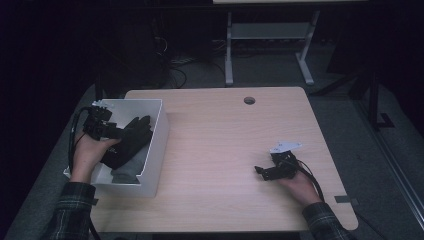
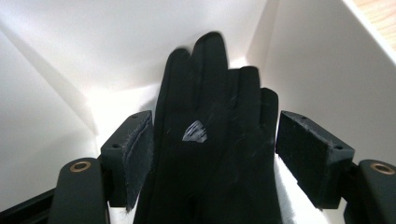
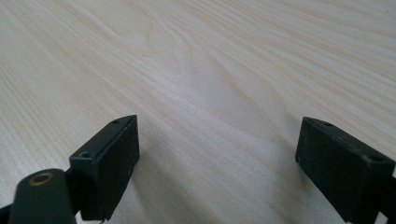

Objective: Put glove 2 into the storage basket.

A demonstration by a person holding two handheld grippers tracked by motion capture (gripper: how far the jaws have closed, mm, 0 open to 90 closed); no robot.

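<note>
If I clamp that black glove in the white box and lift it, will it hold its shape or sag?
The black glove is thin fabric, so it would probably sag and dangle from the left gripper. It looks light. Its soft, slightly fuzzy surface should hold against the pads; a slip seems unlikely. Lying flat in the white box, it won't roll.

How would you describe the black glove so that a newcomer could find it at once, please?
Start at the wooden table and go to the white box at its left edge. The black glove lies inside on something grey, fingers spread, marked by a small silvery emblem.
</note>
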